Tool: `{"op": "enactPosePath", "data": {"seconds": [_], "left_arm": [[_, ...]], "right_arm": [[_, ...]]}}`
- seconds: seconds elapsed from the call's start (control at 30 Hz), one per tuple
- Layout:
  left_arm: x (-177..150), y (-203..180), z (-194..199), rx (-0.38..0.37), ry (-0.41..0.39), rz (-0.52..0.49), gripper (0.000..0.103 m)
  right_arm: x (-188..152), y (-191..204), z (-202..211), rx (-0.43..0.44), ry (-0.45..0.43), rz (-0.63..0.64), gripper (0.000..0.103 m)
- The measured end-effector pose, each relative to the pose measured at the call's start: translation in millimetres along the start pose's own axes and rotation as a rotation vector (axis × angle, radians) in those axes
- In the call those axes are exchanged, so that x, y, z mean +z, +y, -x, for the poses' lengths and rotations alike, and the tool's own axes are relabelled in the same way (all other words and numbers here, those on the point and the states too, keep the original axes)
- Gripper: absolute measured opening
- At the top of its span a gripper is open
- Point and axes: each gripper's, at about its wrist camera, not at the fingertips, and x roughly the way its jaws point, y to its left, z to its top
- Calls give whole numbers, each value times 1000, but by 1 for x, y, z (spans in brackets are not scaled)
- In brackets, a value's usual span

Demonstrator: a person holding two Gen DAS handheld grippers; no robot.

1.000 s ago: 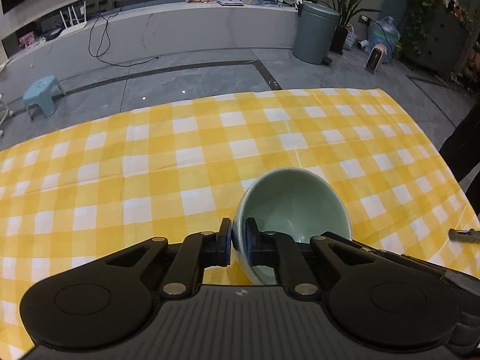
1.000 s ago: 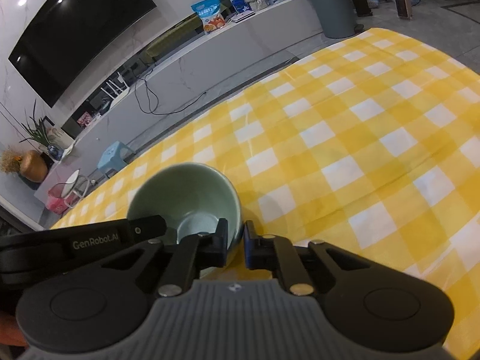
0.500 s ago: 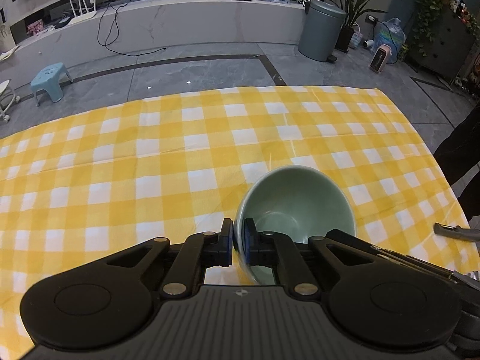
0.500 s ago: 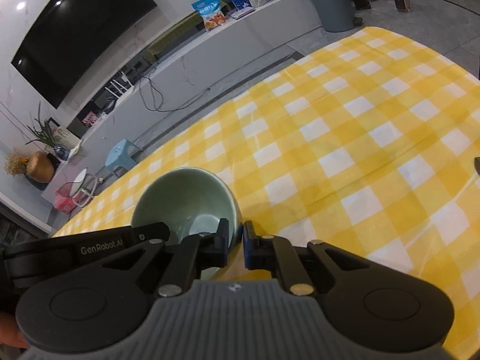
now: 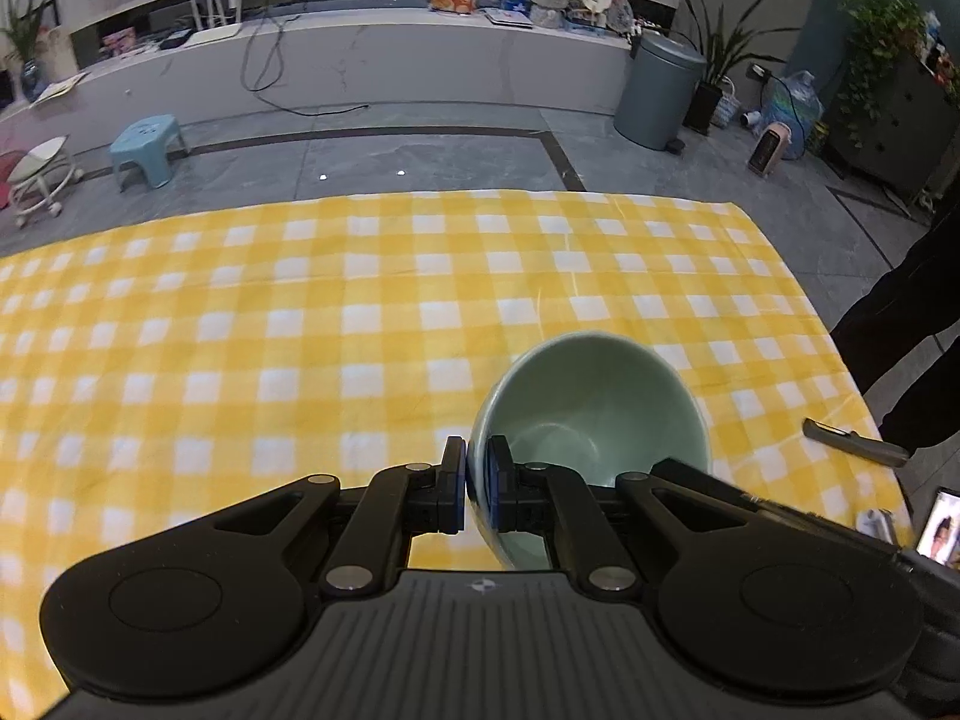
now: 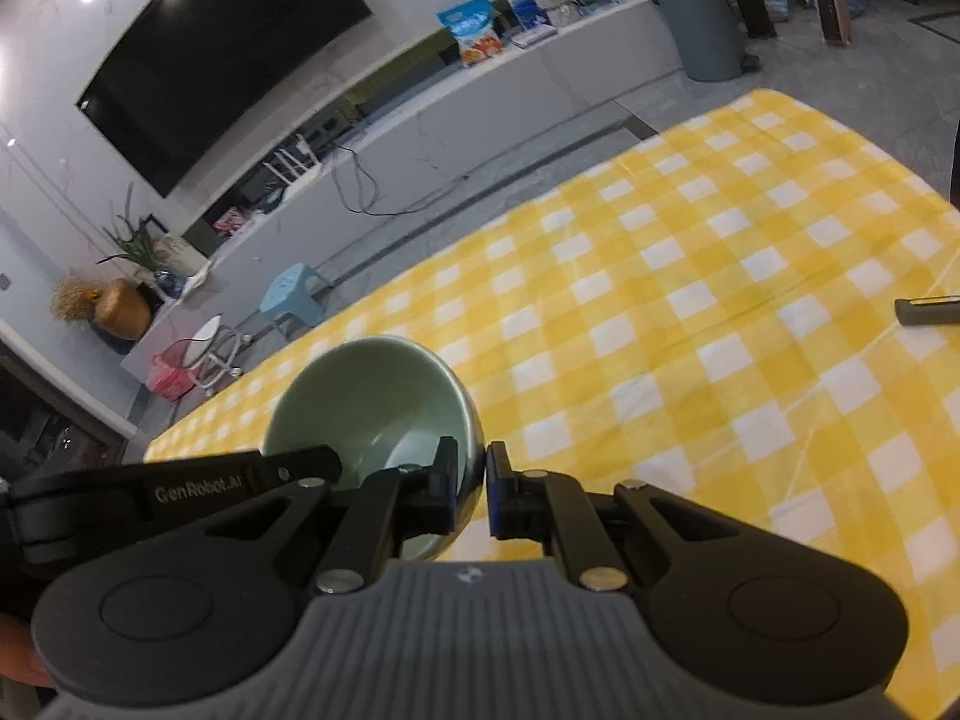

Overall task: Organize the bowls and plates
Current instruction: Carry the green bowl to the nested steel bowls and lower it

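Observation:
A pale green bowl hangs in the air above the yellow checked tablecloth, held from both sides. My left gripper is shut on the bowl's left rim, one pad outside and one inside. My right gripper is shut on the opposite rim of the same green bowl. In the right wrist view the left gripper's black arm crosses in front of the bowl at lower left. In the left wrist view the right gripper's finger shows at the bowl's right side.
A dark pen-like tool lies near the cloth's right edge, also seen as a dark tool. A phone lies at the right corner. A person in dark clothes stands beside the table. Beyond are a blue stool and a grey bin.
Both grippers have risen with the bowl between them, so the tablecloth looks farther below and more of the room shows. The grip on both rims has stayed the same.

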Motion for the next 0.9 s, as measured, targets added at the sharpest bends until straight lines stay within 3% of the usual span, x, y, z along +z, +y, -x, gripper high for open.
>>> {"op": "enactPosePath", "data": {"seconds": [0.2,0.4,0.9], "left_arm": [[-25,6,43,-11,-15,48,7],[-53,15,68,-35,12,103,7],[-108,35,60,-67,136,173,8]], "right_arm": [[-20,24,48,24,-29,62,7],[-51,30,78,38,15,92,7],[-95,37,77,-48,128,194,5]]}}
